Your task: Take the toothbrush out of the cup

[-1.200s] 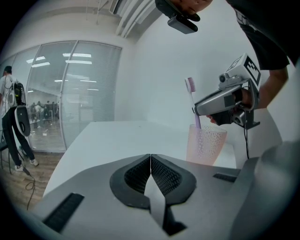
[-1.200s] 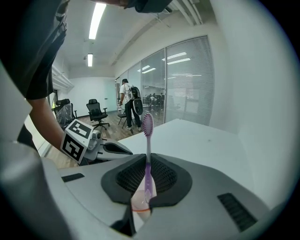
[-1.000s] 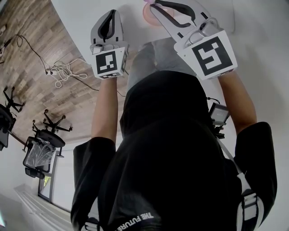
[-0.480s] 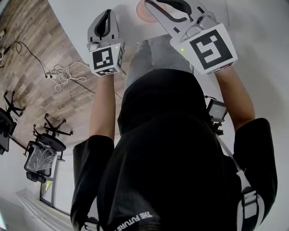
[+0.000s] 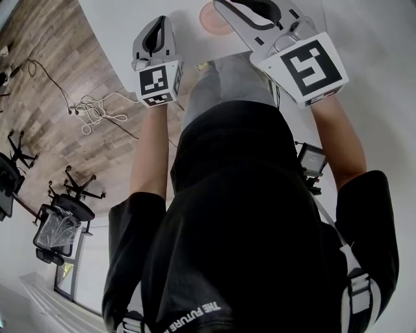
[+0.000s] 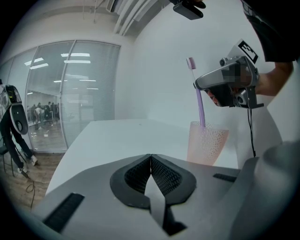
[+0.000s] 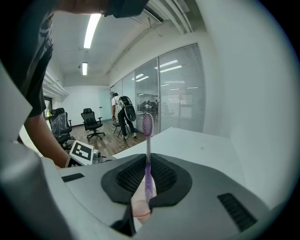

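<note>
A translucent pink cup [image 6: 206,146] stands on the white table [image 6: 112,136], with a purple toothbrush [image 6: 199,96] upright in it. In the left gripper view, my right gripper [image 6: 206,91] holds the brush handle above the rim. The right gripper view shows the handle [image 7: 148,157] pinched between my right gripper [image 7: 148,176] pads, bristles up, with the cup [image 7: 139,209] directly below. My left gripper [image 6: 150,161] is shut and empty, a short way left of the cup. From the head view the cup [image 5: 213,18] lies at the top edge beneath the right gripper.
Glass partitions and blinds line the room beyond the table. A person with a backpack [image 7: 123,114] and office chairs [image 7: 90,123] stand on the wooden floor. Cables [image 5: 97,107] and chairs [image 5: 73,192] lie left of the table.
The head view has swayed slightly. Both grippers stay in nearly the same places, the right one still over the cup.
</note>
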A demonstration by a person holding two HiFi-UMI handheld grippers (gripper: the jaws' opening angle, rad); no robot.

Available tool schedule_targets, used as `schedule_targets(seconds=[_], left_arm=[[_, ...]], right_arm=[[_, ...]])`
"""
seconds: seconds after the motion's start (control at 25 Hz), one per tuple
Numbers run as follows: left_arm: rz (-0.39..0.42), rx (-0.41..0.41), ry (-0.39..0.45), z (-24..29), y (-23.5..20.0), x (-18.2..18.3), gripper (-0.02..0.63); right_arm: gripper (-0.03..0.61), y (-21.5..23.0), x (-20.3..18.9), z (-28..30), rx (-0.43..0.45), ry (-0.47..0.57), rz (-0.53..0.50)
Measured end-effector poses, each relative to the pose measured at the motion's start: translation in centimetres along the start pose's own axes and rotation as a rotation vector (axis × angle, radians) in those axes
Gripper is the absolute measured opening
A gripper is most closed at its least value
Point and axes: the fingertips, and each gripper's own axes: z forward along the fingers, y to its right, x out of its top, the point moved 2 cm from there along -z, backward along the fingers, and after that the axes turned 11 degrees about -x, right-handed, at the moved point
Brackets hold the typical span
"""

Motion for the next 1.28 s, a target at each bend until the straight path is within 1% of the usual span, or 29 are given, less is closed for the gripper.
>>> schedule_targets(seconds=[0.4, 0.72, 0.92, 1.28], left_arm=[[0.007, 0.008, -0.021, 0.3, 0.1, 0.3, 0.018], [0.016, 0.001, -0.035, 0.9, -0.3, 0.4, 0.018], [0.019, -0.014, -0.036, 0.9, -0.3, -0.3, 0.018], [0.025, -0.019, -0.054, 1.2, -0.9, -0.1, 0.018]], right_arm=[[0.046, 0.6, 2.1, -0.8, -0.007, 0.028, 0.023], [0.046, 1.3, 4.2, -1.2, -0.023, 0.053, 0.020], [0.046, 1.3, 5.3, -1.7, -0.039, 0.080, 0.029], [0.046, 2.8, 8.7, -2.9, -0.085, 0.133, 0.021]])
